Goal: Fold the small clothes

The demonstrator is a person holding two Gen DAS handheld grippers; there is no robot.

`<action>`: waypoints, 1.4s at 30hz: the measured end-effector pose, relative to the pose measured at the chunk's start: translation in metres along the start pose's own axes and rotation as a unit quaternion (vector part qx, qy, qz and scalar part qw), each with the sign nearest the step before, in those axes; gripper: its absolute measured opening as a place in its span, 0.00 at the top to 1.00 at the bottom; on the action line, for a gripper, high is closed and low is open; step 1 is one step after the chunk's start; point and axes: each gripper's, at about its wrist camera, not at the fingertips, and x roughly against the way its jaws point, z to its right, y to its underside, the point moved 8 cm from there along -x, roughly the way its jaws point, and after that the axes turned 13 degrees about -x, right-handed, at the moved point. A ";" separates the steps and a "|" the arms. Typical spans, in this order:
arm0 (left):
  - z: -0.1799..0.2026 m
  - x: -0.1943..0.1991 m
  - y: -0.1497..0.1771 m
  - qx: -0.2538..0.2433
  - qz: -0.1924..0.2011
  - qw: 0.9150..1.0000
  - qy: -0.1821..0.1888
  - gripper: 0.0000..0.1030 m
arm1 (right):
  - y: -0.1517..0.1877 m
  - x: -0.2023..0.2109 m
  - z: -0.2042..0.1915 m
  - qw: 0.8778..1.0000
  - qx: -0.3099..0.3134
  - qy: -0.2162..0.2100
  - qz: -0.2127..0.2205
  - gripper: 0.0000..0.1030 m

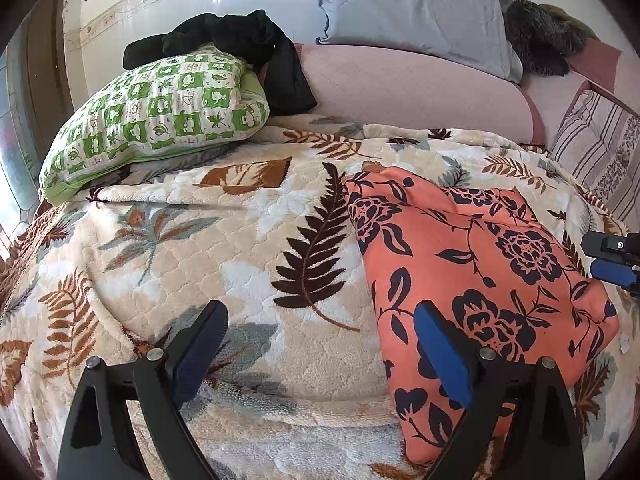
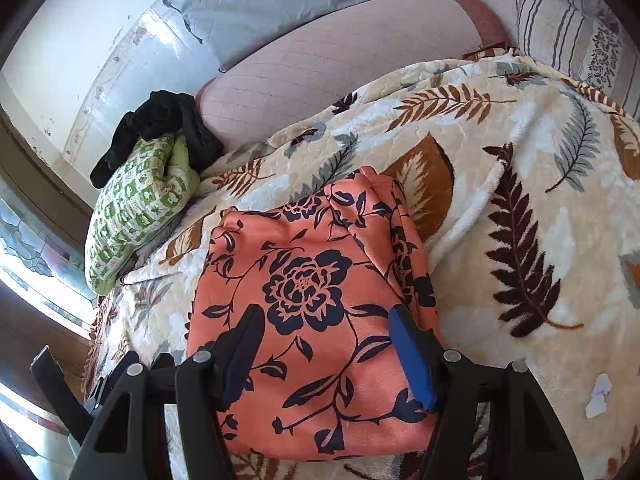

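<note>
We find the coral floral garment (image 2: 312, 312) lying apparently fully folded on the leaf-print blanket (image 1: 248, 280). Left gripper (image 1: 320, 356) and right gripper (image 2: 324, 356) hover, jaws spread, empty. Next: fetch the black garment (image 1: 240, 36).

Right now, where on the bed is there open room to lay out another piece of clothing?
The widest free patch is the leaf-print blanket between the green checked pillow and the folded orange floral garment. Bare pink mattress lies beyond. It is crowded around the black clothes by the pillow.
</note>
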 end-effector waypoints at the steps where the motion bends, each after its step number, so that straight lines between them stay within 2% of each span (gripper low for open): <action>1: 0.000 0.000 0.000 0.000 0.000 1.000 0.000 0.09 | 0.000 0.000 0.000 1.000 0.000 0.000 0.000 0.34; 42: 0.003 0.002 -0.001 -0.003 0.000 1.000 0.001 0.09 | -0.007 0.003 0.009 1.000 -0.014 -0.003 0.008 0.34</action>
